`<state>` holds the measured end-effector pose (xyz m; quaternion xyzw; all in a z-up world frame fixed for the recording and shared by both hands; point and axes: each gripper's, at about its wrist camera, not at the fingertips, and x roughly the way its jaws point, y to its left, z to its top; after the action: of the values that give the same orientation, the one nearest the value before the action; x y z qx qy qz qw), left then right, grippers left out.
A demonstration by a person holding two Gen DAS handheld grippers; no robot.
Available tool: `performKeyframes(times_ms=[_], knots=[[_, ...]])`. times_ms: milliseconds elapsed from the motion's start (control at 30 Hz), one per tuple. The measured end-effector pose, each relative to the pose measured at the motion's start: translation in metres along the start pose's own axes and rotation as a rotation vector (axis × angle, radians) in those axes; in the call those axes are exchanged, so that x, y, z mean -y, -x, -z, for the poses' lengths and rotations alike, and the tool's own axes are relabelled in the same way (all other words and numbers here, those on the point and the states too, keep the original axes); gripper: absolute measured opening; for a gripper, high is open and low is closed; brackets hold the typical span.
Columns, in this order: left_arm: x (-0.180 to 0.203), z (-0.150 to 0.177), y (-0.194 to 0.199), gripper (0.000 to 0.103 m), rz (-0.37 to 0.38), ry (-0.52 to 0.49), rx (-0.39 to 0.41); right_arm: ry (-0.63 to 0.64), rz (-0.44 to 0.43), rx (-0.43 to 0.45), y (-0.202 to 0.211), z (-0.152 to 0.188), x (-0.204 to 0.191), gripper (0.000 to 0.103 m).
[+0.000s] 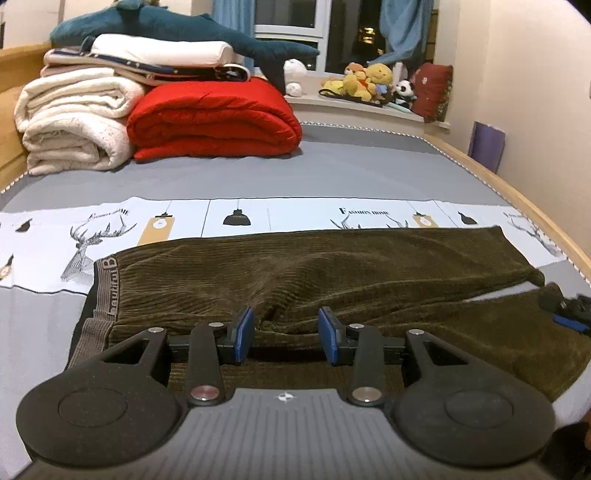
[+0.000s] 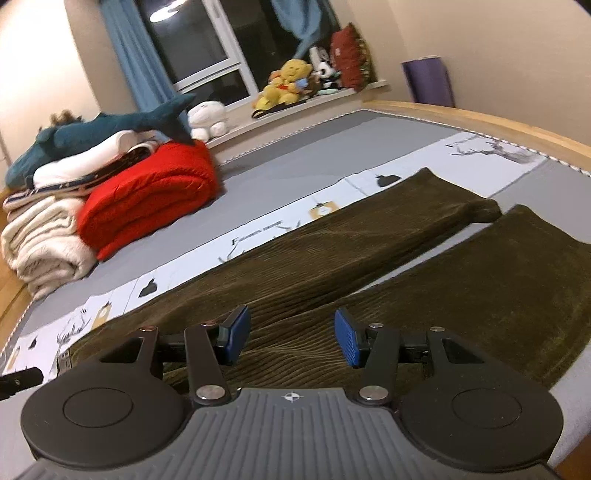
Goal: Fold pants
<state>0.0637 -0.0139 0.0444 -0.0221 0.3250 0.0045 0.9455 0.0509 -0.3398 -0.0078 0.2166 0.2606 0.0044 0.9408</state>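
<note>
Dark olive corduroy pants [image 1: 314, 273] lie flat on the bed, waistband [image 1: 105, 291] at the left, both legs running right. My left gripper [image 1: 286, 334] is open, low over the near edge of the pants by the crotch. My right gripper [image 2: 291, 334] is open, just above the near leg [image 2: 461, 295]; the far leg [image 2: 351, 240] lies beyond with a narrow gap between them. The right gripper shows at the far right in the left wrist view [image 1: 569, 314], by the near leg's cuff end.
The grey bed [image 1: 332, 166] has a white printed cloth band [image 1: 258, 218] under the pants. Stacked cream blankets [image 1: 70, 122] and a red quilt [image 1: 214, 118] sit at the far left, a plush shark [image 1: 177, 29] on top. A wooden bed rail [image 1: 517, 195] runs along the right.
</note>
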Motion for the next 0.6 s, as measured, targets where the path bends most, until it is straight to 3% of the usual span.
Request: performKeyframes(times_ms=[133,400,600], knots=[[-0.009,0.004,-0.007,0.042,0.0,0.05,-0.019,0.016,0.02,-0.015,-0.004,0.001,0.001,0.053],[-0.027,0.018,-0.016,0.042,-0.016,0.039,-0.055,0.025,0.027,-0.011,-0.007,0.002,-0.003,0.053],[-0.048,0.006,-0.041,0.037,-0.037,0.076,-0.074,0.055,0.017,0.028,-0.002,0.003,-0.009,0.053]])
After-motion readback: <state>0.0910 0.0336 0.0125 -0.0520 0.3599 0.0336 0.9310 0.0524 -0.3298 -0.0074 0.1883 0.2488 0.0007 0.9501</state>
